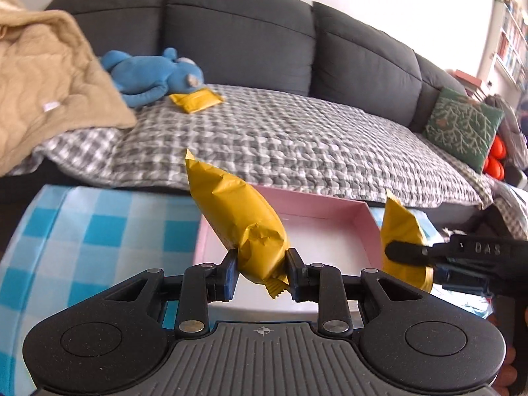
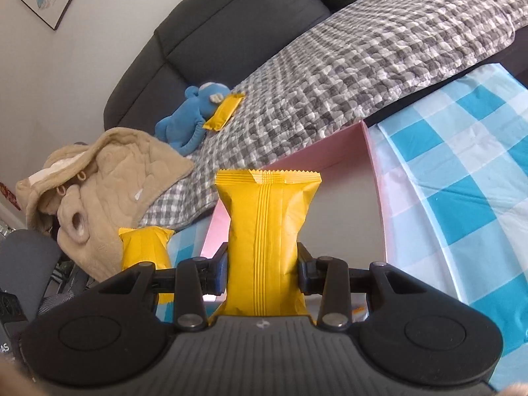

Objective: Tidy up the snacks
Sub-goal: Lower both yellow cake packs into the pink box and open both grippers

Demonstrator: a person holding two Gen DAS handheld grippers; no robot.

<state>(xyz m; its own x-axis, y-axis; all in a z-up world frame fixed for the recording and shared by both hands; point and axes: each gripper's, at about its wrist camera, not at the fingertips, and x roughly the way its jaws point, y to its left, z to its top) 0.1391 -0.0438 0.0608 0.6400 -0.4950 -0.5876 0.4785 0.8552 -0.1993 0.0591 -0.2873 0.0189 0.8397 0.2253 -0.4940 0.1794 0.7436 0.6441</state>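
— Behind everything runs a dark grey sofa (image 1: 237, 33) with a grey checked quilt (image 1: 280, 138) over its seat; what sits in front of it from the left wrist?

— A pink box (image 1: 366, 221) on a blue-and-white checked cloth (image 1: 92, 231), just in front of the sofa. Its white floor looks bare as far as it shows.

— Any writing?

— Only the letters "DAS" on the black body of the right gripper (image 1: 409, 257), which comes in at the box's right side, clamped on a yellow snack packet (image 1: 401, 227).

— And the left gripper (image 1: 262, 269)?

— Narrow, its pads pinching the crumpled lower end of another yellow packet (image 1: 231, 208), which leans up and left over the box's near left part. A third yellow snack bar (image 1: 196, 99) lies back on the quilt, touching a blue plush toy (image 1: 155, 76), well beyond the box. A beige blanket (image 1: 49, 82) is heaped to the toy's left.

— Now the right wrist view.

— The right gripper (image 2: 262, 270) holds its packet (image 2: 267, 231) upright, its centre seam facing the camera, in front of the pink box (image 2: 374, 181). No print can be read on the wrapper. The left-hand packet (image 2: 145, 247) shows to the box's left. The bar (image 2: 224, 112) and the toy (image 2: 191, 115) lie on the quilt (image 2: 363, 66) beyond the box.
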